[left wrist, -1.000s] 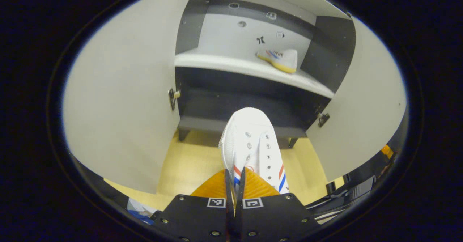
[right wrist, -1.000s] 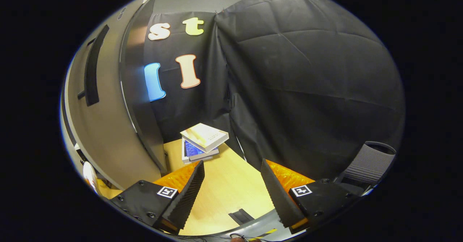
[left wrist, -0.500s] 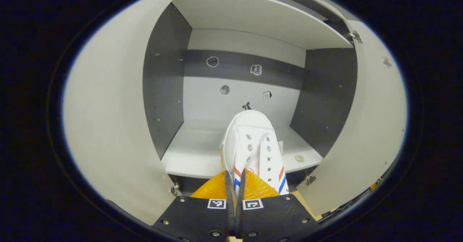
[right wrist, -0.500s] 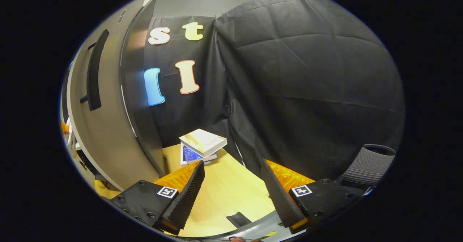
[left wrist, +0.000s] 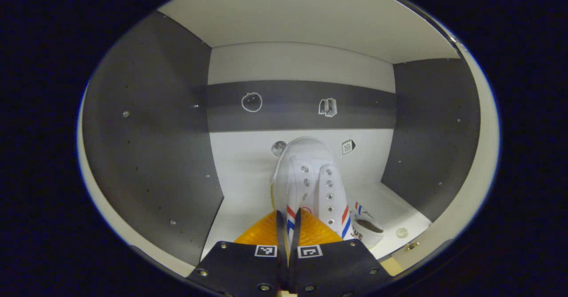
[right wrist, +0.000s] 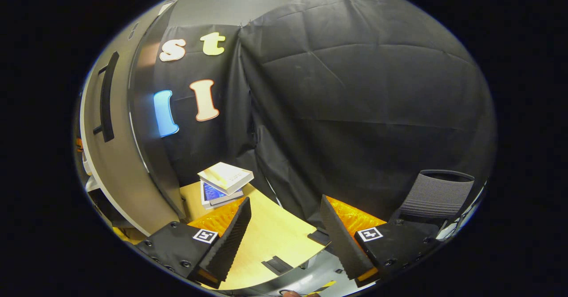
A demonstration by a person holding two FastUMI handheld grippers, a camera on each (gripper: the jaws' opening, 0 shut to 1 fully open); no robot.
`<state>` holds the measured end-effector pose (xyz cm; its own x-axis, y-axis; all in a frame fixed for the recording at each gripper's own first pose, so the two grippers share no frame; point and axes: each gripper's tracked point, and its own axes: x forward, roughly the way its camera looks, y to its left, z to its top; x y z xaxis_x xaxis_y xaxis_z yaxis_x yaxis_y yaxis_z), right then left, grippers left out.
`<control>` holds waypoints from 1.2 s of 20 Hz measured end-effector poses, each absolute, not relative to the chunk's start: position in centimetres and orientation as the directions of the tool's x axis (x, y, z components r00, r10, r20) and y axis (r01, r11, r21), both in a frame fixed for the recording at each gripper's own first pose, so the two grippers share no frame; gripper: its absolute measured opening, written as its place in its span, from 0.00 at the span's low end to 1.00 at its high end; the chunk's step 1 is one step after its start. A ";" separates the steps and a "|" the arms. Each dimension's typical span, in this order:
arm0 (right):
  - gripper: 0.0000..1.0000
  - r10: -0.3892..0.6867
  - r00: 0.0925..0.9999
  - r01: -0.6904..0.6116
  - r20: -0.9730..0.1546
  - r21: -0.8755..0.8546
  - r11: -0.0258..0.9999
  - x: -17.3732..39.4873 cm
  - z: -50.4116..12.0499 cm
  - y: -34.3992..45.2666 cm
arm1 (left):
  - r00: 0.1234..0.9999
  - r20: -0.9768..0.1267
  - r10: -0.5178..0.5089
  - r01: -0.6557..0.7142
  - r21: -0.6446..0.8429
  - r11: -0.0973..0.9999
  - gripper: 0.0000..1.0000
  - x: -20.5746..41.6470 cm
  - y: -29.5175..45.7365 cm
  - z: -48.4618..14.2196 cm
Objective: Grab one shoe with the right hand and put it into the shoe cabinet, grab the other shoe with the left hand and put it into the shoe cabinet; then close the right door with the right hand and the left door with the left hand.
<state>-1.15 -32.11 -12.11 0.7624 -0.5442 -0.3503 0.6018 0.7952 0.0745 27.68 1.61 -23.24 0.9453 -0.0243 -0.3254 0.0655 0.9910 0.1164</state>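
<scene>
White shoe (left wrist: 308, 177), pinched in the closed left gripper (left wrist: 288, 226), is now passing inside the cabinet (left wrist: 151, 124) above the shelf (left wrist: 242, 172), its mate (left wrist: 366, 226) lying at 4 o'clock, while the right gripper (right wrist: 284, 226) is hanging open, empty, so release is coming next.

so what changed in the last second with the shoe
The left hand-held gripper, shut on the white shoe, carried it from outside the cabinet in over the shelf, beside the other shoe. The right hand-held gripper stayed open and empty.
</scene>
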 end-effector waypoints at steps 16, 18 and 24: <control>0.98 -0.556 0.782 0.598 -0.281 0.089 0.796 1.9 -9.5 -33.2 | 0.983 -0.182 0.004 0.035 0.209 0.977 0.95 22.0 2.6 -17.8; 0.98 -0.542 0.803 0.576 -0.249 0.089 0.812 3.3 -8.1 -33.5 | 0.990 -0.140 0.000 0.027 0.192 0.981 0.95 19.2 2.3 -16.6; 0.98 -0.481 0.867 0.492 -0.130 0.071 0.867 7.3 -1.5 -33.6 | 0.999 -0.036 0.009 -0.003 0.161 0.987 1.00 10.2 1.0 -15.0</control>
